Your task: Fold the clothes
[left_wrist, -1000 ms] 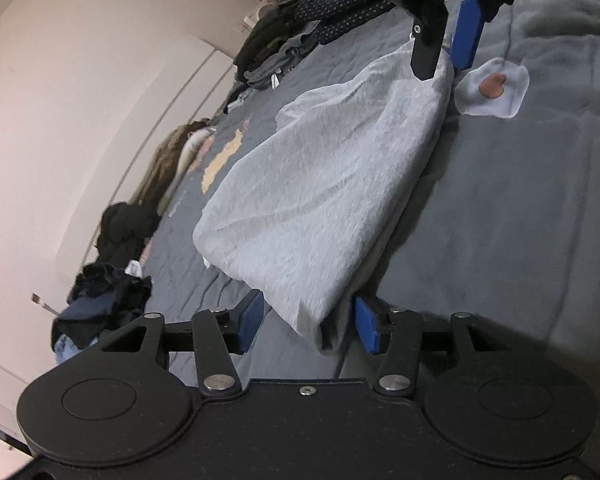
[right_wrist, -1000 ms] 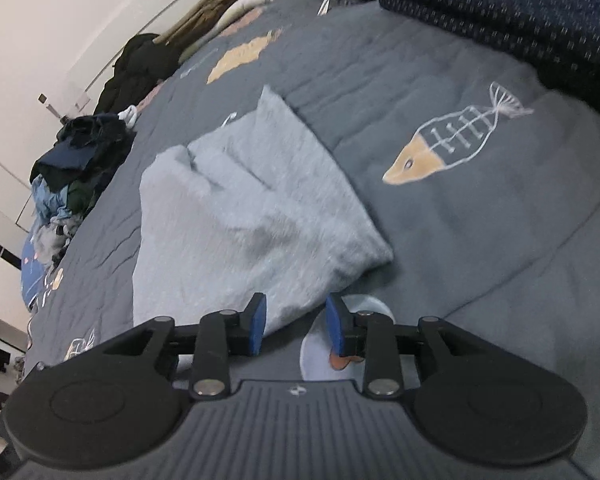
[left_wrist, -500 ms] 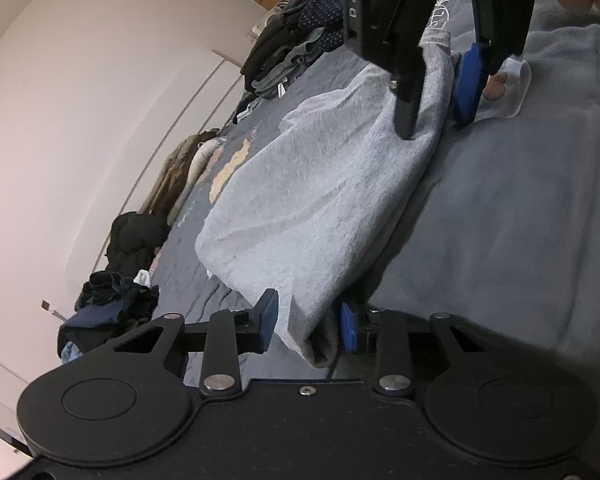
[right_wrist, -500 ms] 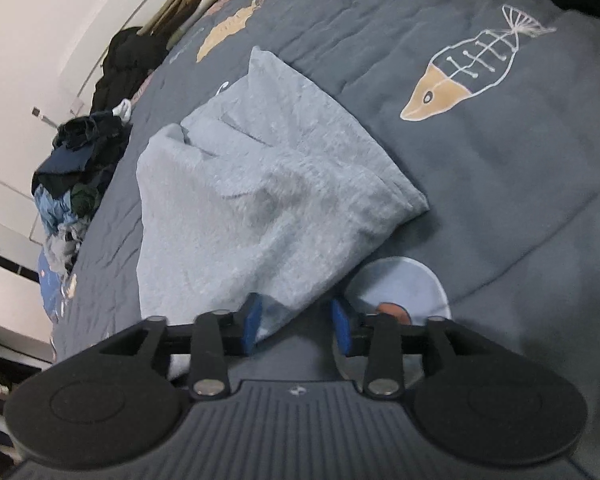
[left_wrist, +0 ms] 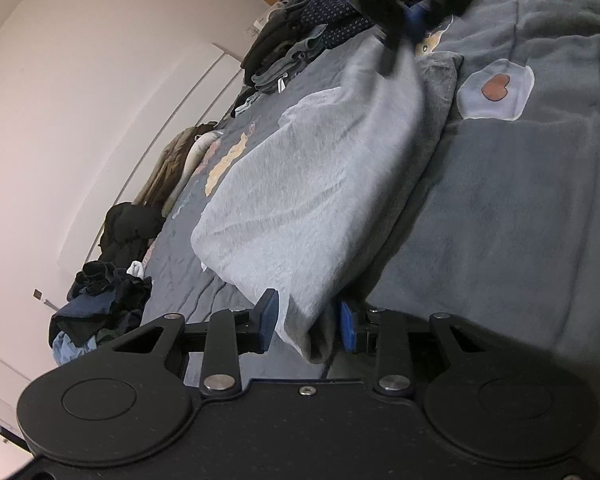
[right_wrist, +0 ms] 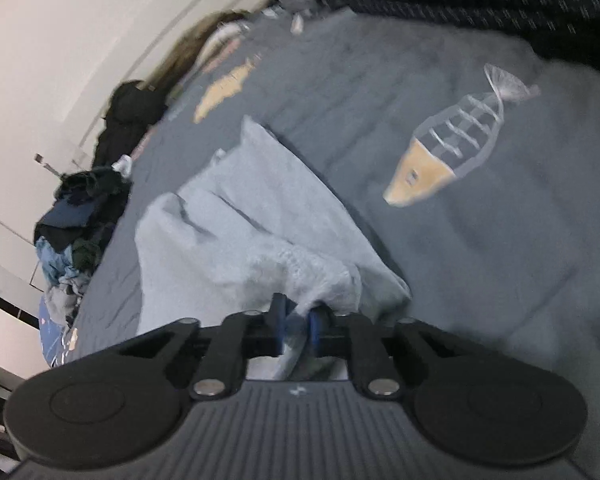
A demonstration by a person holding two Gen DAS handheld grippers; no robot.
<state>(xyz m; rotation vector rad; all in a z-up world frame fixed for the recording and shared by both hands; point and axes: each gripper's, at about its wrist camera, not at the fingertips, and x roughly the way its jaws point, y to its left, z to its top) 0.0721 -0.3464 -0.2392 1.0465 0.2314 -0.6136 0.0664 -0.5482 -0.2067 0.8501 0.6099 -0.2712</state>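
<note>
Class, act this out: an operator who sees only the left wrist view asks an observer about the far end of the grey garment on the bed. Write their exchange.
Operator: The other gripper is just a blur here. Has it got the cloth?
Observer: The right gripper's jaws are closing, with a bunched edge of the grey garment between them.
Operator: What lies beyond that edge?
Observer: A fish-skeleton print on the blanket, to the garment's right and clear of it.
</note>
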